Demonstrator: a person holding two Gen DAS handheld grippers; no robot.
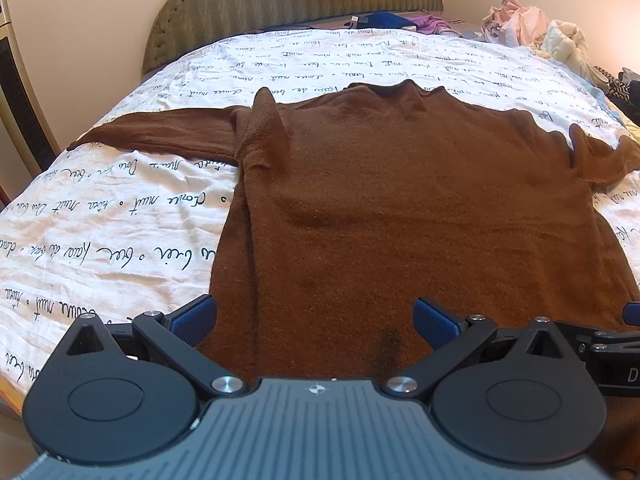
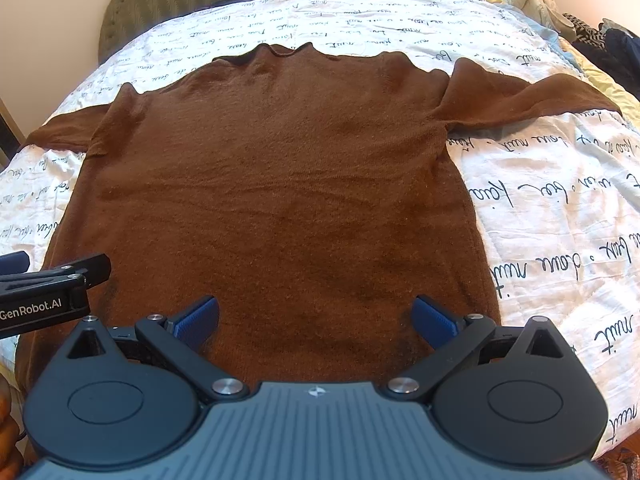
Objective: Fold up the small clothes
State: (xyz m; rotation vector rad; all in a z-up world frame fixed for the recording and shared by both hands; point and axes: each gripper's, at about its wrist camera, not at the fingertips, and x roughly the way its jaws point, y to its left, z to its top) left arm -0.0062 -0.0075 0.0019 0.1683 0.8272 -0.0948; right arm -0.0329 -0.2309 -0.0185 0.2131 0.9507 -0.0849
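Observation:
A brown knitted sweater (image 1: 400, 200) lies flat on the bed, neck toward the headboard and both sleeves spread out to the sides. My left gripper (image 1: 314, 320) is open, hovering over the sweater's lower left hem with nothing between its blue fingers (image 1: 194, 320). The sweater (image 2: 280, 184) fills the right wrist view too. There my right gripper (image 2: 316, 320) is open above the lower right part of the body, empty. The left gripper's body (image 2: 48, 292) shows at that view's left edge, and the right gripper's body (image 1: 612, 348) at the other view's right edge.
The bed is covered by a white sheet (image 1: 120, 208) printed with black script. A green padded headboard (image 1: 288, 4) stands at the far end. Piled clothes (image 1: 532, 28) lie at the far right, with blue and purple items (image 1: 400, 20) by the headboard. A cabinet (image 1: 16, 92) stands left.

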